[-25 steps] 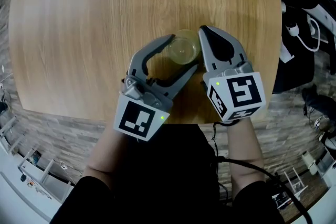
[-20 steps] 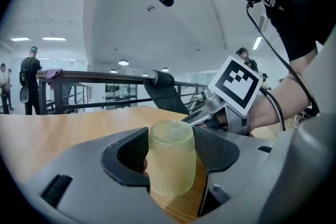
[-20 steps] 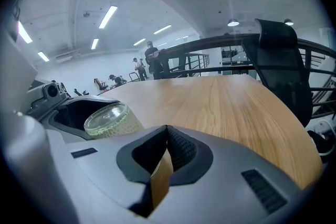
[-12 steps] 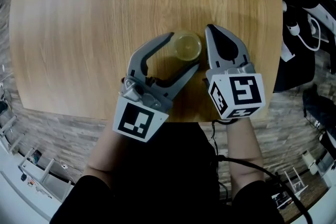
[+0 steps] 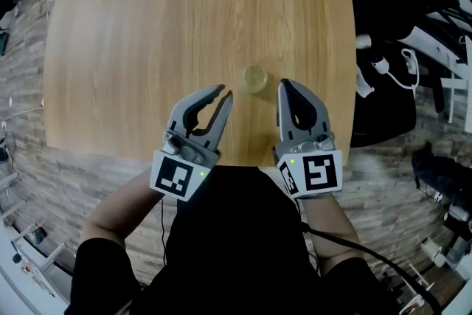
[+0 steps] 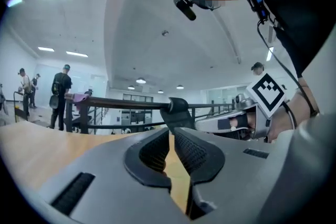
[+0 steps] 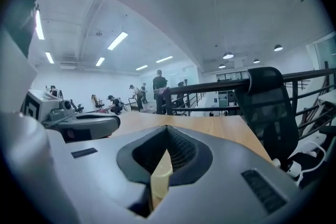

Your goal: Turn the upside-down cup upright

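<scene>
**Now Both Tongs Are Hanging Clear of the Cup**

From the head view, we are looking down on a wooden table (image 5: 147, 26). The small translucent cup (image 5: 256, 77) is standing on it near the close edge, touching nothing. From above we cannot tell whether its mouth is facing up. We are holding the left gripper (image 5: 223, 94) just to the cup's near left and the right gripper (image 5: 283, 84) just to its near right. Both are apart from the cup and pointing away from our body. The left gripper's jaws have just been closing with nothing between them, and their tips are now meeting. The right gripper's jaws are clenched together, gripping nothing.

In the left gripper view, we are seeing the left gripper (image 6: 171, 131) with its two jaws meeting at the tips. Only bare tabletop is showing through the narrow wedge below them. The right gripper is showing at the right, under its marker cube (image 6: 268, 93). Beyond the table a dark railing (image 6: 105, 104) is running across, and people (image 6: 60, 93) are standing at the far left.

In the right gripper view, the right gripper (image 7: 167, 128) is pressing its jaws shut. A pale yellowish sliver is showing in the slit beneath them, and we cannot tell what it is. A black office chair (image 7: 265, 107) is standing past the table's right side.
</scene>
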Available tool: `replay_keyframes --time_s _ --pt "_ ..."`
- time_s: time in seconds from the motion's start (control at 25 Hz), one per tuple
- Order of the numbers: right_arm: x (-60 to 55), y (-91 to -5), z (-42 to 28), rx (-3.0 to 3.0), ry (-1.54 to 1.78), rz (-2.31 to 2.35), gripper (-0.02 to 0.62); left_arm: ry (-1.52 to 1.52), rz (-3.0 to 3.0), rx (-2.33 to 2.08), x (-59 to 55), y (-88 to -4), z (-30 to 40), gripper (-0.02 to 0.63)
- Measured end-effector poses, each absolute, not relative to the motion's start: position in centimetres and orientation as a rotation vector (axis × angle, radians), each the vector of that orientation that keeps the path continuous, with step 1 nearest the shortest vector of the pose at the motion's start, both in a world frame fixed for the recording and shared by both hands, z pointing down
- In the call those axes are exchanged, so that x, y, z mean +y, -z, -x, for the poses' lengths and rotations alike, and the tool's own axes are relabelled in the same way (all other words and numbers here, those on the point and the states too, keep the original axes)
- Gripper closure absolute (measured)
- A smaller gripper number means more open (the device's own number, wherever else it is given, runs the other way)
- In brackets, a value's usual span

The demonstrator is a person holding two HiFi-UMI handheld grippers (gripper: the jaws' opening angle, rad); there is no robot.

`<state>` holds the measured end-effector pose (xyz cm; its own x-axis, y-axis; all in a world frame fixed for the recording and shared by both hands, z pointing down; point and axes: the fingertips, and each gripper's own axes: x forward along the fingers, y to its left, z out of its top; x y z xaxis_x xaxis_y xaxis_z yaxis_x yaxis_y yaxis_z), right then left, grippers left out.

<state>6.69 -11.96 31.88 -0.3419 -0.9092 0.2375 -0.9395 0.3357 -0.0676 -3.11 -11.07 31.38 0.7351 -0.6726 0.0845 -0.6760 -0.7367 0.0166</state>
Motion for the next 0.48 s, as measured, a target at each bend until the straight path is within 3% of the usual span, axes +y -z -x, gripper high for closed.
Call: replay_keyframes --time_s 0.08,0.48 --pt "-11.1 -28.5 -5.9 -2.479 -0.214 -1.713 0.581 -0.116 -2.870 -1.180 -9.8 -29.3 2.9 0.597" --pt "-6.0 -18.6 -4.1 -2.557 -0.025 -1.713 0.581 0.056 -2.704 -1.436 -7.1 -19.0 2.5 0.598"
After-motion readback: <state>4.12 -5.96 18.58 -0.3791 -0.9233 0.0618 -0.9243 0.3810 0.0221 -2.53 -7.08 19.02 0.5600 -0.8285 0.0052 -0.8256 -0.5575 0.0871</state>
